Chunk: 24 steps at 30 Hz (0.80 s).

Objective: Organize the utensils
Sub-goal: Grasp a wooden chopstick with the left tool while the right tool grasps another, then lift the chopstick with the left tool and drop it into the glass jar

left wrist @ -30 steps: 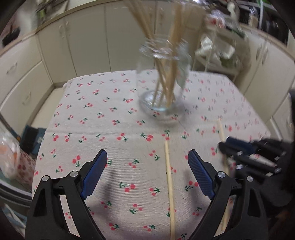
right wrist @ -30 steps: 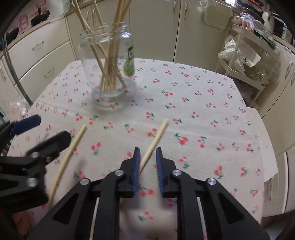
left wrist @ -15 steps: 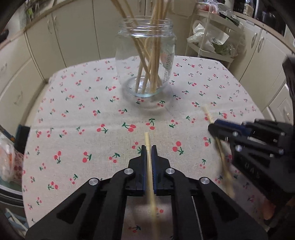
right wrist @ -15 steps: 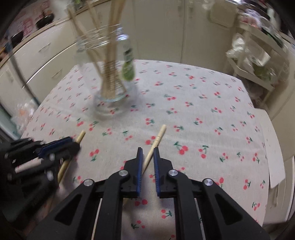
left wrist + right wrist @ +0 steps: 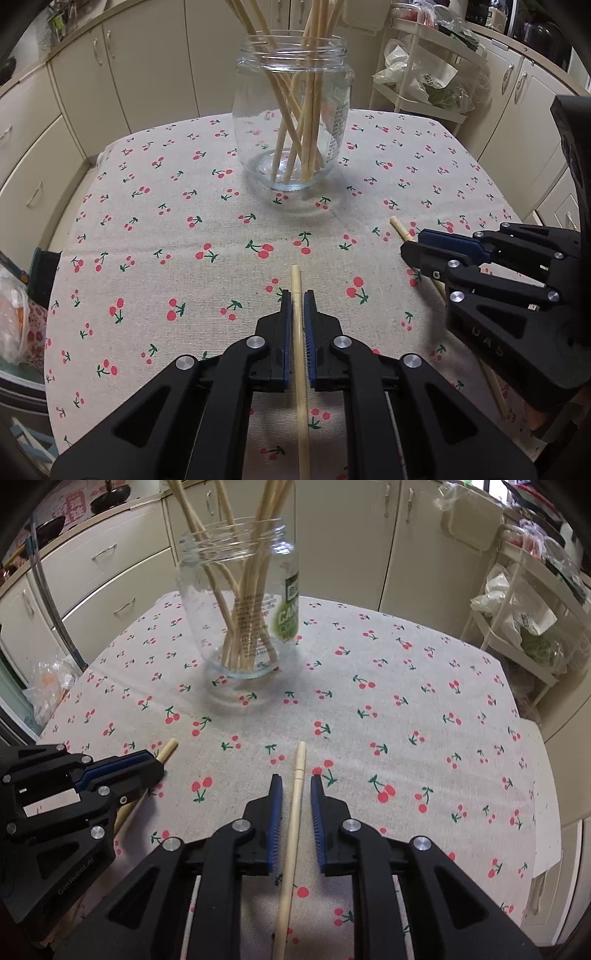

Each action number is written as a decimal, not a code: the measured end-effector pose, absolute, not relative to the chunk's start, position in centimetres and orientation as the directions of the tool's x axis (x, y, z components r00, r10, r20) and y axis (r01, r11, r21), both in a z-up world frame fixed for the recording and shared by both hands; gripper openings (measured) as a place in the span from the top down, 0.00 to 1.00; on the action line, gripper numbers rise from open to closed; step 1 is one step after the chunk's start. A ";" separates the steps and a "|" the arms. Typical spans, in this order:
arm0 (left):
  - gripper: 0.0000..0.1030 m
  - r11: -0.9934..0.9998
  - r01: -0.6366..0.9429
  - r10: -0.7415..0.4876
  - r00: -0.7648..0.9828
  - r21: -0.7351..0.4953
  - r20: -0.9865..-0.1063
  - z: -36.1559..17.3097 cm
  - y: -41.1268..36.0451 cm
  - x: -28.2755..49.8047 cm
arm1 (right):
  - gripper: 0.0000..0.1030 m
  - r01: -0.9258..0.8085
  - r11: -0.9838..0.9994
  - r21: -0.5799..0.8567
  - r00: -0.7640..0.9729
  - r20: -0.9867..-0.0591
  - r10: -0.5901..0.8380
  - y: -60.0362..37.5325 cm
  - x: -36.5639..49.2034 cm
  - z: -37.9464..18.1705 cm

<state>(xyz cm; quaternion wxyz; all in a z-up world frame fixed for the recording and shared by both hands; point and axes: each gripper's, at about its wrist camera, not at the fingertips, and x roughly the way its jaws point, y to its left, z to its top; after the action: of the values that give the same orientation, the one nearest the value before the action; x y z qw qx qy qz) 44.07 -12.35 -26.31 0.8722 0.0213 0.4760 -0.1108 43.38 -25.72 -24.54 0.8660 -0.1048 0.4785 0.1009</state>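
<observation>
Jar (image 5: 291, 122) of chopsticks stands mid-tablecloth (image 5: 147, 229). Left wrist: we see left gripper (image 5: 297, 295) clamped on chopstick (image 5: 300, 354), near side of jar. Right wrist: right gripper (image 5: 296, 781) opening, pads clear of second chopstick (image 5: 291, 830) between them.

On the jar (image 5: 240, 605) in front of me, a green label (image 5: 286, 618) shows white letters that start "CAM", the rest cut off, and the small print beside it is too fine to read. My left gripper's (image 5: 157, 766) black body carries the raised word "GenRobot.AI", and my right gripper (image 5: 410, 247) shows raised letters that look like "UAS". A white bag (image 5: 417, 75) on the rack (image 5: 436, 107) bears a small number I can't make out for sure.
</observation>
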 end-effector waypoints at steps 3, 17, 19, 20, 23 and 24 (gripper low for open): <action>0.91 0.976 0.211 -0.164 0.527 -0.059 -0.834 -26.3 -12.5 44.0 | 0.94 -0.291 0.950 -0.114 0.520 -0.853 0.057 -25.2 42.9 -24.6; 0.96 0.965 0.234 -0.231 0.542 -0.119 -0.808 -24.9 -11.7 44.0 | 0.94 -0.286 0.956 -0.070 0.482 -0.872 0.081 -25.6 40.7 -24.3; 0.96 0.965 0.206 -0.256 0.595 -0.164 -0.762 -22.6 -10.1 44.3 | 0.94 -0.269 0.963 -0.029 0.479 -0.871 0.107 -26.2 40.8 -24.2; 0.96 0.963 0.196 -0.267 0.623 -0.183 -0.735 -21.4 -9.5 44.5 | 0.94 -0.252 0.968 0.005 0.476 -0.870 0.128 -26.6 40.9 -24.2; 0.96 0.954 0.187 -0.294 0.736 -0.235 -0.609 -16.8 -7.5 44.8 | 0.94 -0.213 0.974 0.074 0.476 -0.863 0.170 -27.6 41.1 -24.1; 0.96 0.948 0.189 -0.304 0.774 -0.255 -0.555 -15.1 -6.9 44.9 | 0.94 -0.202 0.975 0.094 0.477 -0.860 0.182 -27.9 41.1 -24.0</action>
<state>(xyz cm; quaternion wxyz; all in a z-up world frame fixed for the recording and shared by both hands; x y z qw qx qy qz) 44.93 -6.85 -15.11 0.9373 -0.0926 0.3091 -0.1314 41.11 -27.87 -24.02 0.8593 -0.0102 0.4991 0.1116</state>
